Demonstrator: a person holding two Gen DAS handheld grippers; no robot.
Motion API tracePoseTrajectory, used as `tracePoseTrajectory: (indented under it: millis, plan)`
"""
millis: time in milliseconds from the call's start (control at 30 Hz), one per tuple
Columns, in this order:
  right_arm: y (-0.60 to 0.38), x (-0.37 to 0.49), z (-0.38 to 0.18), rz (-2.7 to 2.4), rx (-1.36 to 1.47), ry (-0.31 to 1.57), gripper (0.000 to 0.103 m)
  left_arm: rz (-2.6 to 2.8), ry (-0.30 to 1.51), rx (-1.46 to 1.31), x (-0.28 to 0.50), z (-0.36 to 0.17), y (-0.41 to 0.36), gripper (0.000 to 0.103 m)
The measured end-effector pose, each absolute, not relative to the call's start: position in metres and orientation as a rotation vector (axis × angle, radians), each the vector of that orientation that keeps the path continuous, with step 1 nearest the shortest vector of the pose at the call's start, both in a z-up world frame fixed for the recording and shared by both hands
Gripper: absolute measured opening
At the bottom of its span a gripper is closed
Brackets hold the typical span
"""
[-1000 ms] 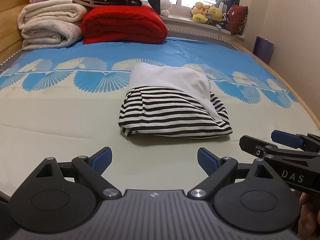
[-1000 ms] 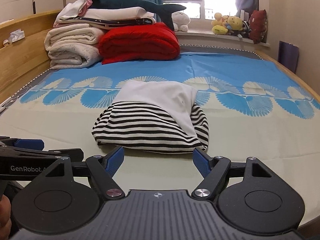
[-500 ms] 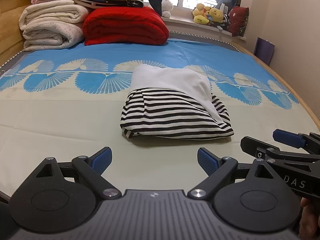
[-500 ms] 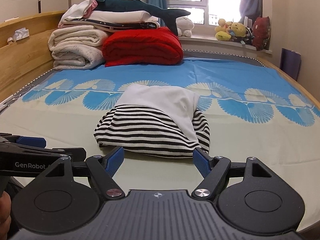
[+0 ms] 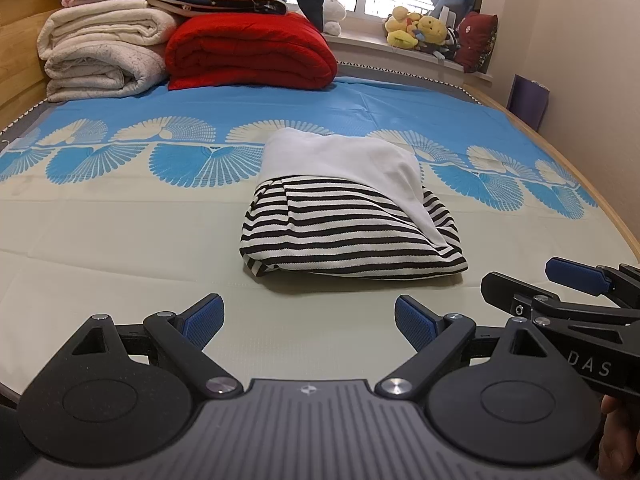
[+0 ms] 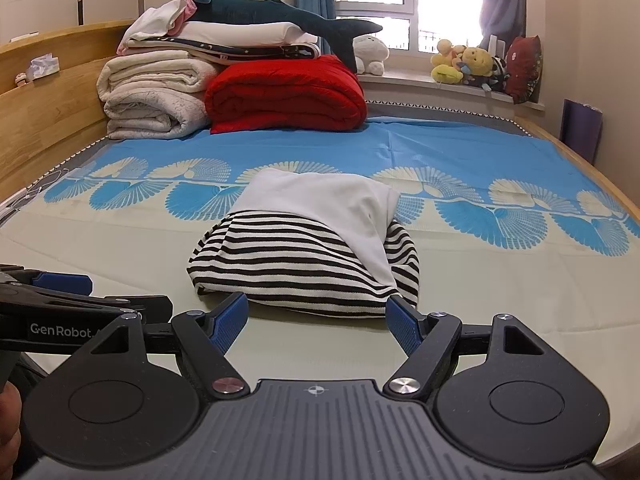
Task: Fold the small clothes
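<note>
A folded garment, black-and-white striped with a white part over its far and right side (image 5: 352, 220), lies in the middle of the bed; it also shows in the right wrist view (image 6: 308, 248). My left gripper (image 5: 308, 318) is open and empty, a little short of the garment's near edge. My right gripper (image 6: 318, 316) is open and empty, its fingertips just at the garment's near edge. The right gripper shows at the right of the left wrist view (image 5: 560, 292), and the left gripper at the left of the right wrist view (image 6: 80, 292).
The bed sheet (image 5: 120, 232) is pale green with a blue patterned band. At the head, stacked cream blankets (image 5: 100, 56) and a red quilt (image 5: 248, 52) with a plush shark (image 6: 280, 12) on top. Plush toys (image 5: 420, 28) on the windowsill. Wooden bed edge at right (image 5: 600, 200).
Both grippers have tilted up and drawn back slightly, so the garment sits a little lower in both views. The garment has not moved and both grippers stay open.
</note>
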State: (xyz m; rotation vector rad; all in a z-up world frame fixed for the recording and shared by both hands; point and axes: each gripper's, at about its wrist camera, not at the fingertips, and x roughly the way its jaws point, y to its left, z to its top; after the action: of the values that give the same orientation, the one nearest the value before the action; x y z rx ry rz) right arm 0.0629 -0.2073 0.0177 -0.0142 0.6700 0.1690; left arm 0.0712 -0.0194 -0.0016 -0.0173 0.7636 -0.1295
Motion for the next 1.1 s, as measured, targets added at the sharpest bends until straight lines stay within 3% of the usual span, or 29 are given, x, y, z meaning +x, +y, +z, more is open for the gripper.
tracePoseTrajectory:
  millis: [1100]
  plan:
    - [-0.2098, 0.0627, 0.0178, 0.170, -0.015, 0.670, 0.077, -0.129, 0.763, -0.018, 0.0713, -0.0013, -0.0203, 0.095]
